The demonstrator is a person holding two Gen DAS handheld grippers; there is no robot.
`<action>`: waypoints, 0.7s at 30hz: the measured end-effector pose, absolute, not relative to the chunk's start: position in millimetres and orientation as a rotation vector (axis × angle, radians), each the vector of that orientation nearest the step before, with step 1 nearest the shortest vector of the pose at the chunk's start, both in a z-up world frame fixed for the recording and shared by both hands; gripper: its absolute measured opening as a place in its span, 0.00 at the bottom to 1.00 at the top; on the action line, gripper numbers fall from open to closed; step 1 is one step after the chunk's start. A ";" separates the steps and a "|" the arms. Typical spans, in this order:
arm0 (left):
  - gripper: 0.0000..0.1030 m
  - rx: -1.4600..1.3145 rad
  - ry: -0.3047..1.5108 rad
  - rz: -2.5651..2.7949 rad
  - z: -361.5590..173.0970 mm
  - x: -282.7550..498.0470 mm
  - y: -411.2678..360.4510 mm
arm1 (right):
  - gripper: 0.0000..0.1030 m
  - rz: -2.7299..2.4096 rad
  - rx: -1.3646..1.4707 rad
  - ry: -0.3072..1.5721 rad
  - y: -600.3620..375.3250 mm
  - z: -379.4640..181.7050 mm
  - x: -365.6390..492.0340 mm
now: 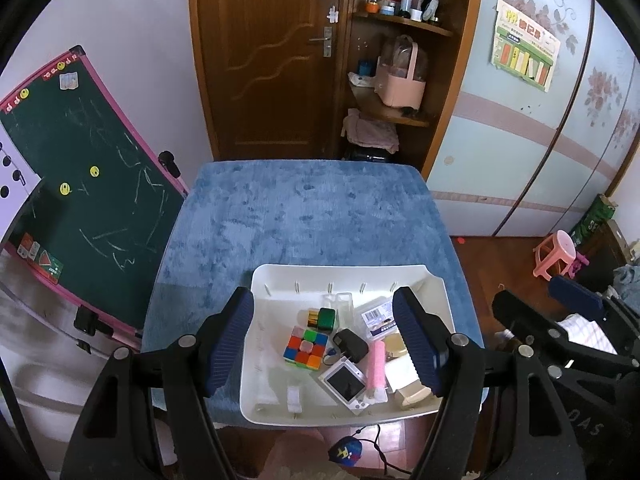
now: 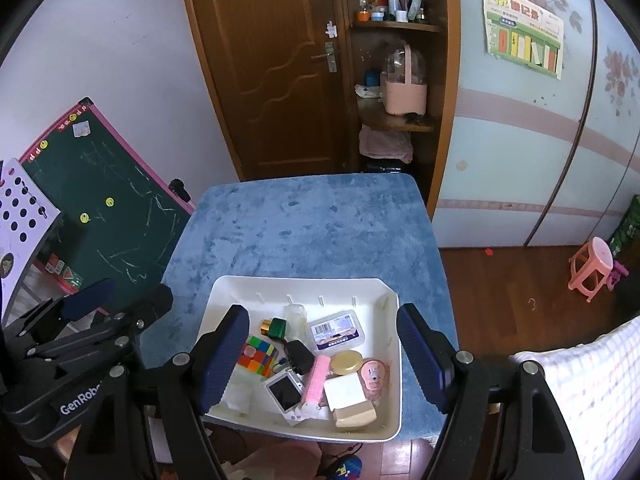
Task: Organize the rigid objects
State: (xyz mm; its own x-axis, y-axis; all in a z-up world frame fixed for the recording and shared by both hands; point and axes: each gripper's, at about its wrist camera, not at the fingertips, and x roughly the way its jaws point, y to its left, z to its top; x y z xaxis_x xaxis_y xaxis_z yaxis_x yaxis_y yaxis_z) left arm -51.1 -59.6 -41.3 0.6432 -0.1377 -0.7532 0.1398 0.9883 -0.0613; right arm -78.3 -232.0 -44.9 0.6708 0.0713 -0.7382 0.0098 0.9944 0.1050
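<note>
A white tray [image 1: 272, 280] [image 2: 224, 292] sits at the near edge of a blue-covered table [image 1: 312, 208] [image 2: 312, 220]. In it lie a colour cube [image 1: 305, 347] [image 2: 258, 356], a green box [image 1: 326, 318] [image 2: 278, 328], a black plug [image 1: 350, 345] [image 2: 299, 356], a small white device [image 1: 345, 385] [image 2: 285, 392], a pink comb [image 1: 378, 368] [image 2: 316, 378], a clear labelled case [image 2: 338, 334] and a gold-lidded jar [image 2: 346, 362]. My left gripper [image 1: 322, 340] is open above the tray, empty. My right gripper [image 2: 320, 354] is open above the tray, empty.
A green chalkboard [image 1: 88, 184] [image 2: 100, 216] leans left of the table. A wooden door [image 1: 272, 56] and shelves [image 1: 400, 112] stand behind it. A pink stool [image 1: 556, 254] [image 2: 592, 268] stands on the wood floor at right. A checked cloth [image 2: 580, 392] lies near right.
</note>
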 end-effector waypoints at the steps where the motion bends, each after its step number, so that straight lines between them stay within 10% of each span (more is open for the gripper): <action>1: 0.73 0.003 0.857 -0.159 -41.5 -51.3 -59.6 | 0.75 0.033 0.100 0.828 -231.6 -43.8 -78.6; 21: 0.73 0.014 0.876 -0.122 -46.4 -49.8 -53.8 | 0.77 0.012 0.070 0.811 -227.3 -44.4 -76.9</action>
State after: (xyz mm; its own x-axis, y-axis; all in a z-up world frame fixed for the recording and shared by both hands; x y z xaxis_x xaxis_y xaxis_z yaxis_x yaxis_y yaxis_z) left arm -49.8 -53.8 -46.4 0.6335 -0.1007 -0.7672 0.1119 0.9930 -0.0380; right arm -76.9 -227.3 -44.4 0.6885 0.0378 -0.7243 0.0159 0.9976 0.0672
